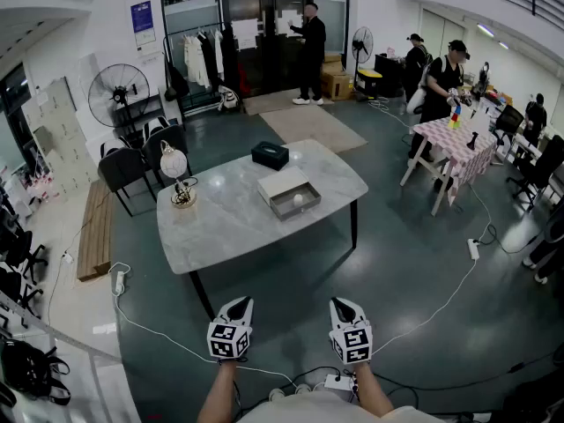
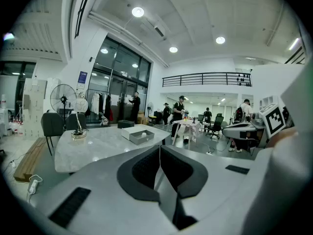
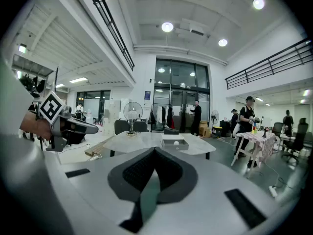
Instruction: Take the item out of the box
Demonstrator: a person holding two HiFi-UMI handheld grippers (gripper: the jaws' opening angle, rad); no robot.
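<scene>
An open grey box sits on the marble table, right of centre, with a small white round item inside it. Its white lid lies just behind it. The box and its item show small and far off in both gripper views. My left gripper and right gripper are held side by side low in the head view, well short of the table's near edge. In each gripper view the jaws meet with nothing between them.
A black box and a small lamp also stand on the table. Dark chairs and a floor fan are at the left. Cables and a power strip lie on the floor. Several people stand near a checked table.
</scene>
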